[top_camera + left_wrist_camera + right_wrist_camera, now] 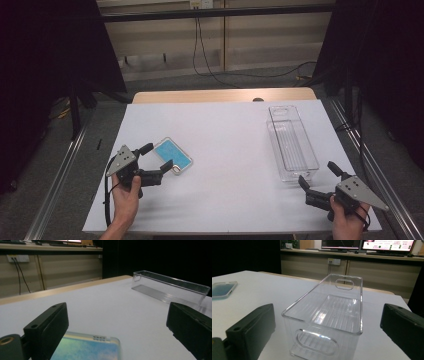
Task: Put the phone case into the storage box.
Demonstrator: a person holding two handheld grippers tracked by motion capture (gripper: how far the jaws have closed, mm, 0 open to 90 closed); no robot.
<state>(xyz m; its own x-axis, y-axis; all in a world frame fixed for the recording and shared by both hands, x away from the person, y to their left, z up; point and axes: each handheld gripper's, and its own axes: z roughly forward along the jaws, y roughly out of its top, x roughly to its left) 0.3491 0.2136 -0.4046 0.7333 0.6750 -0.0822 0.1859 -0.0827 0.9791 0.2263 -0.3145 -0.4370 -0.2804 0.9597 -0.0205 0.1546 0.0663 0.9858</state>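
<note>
- The phone case [173,155], blue with a clear rim, lay flat on the white table [225,150], on the left side of it and toward our near edge.
- We held the left gripper [157,157] low over the table with its jaws spread wide, one on each side of the near end of the phone case; the high view did not let us tell whether either jaw touched it.
- In the left gripper view, the phone case [87,348] sat between the two black jaws, closer to the left one, and nothing was pinched.
- The clear plastic bin [291,142] stood upright on the right side of the table, well apart from the phone case, its long side running away from us.
- We held the right gripper [320,174] just at the near end of the bin, jaws parted and gripping nothing.
- In the right gripper view, the bin [329,315] stood between the open jaws, its near handle slot facing us, and the phone case [223,289] lay far off at the left.
</note>
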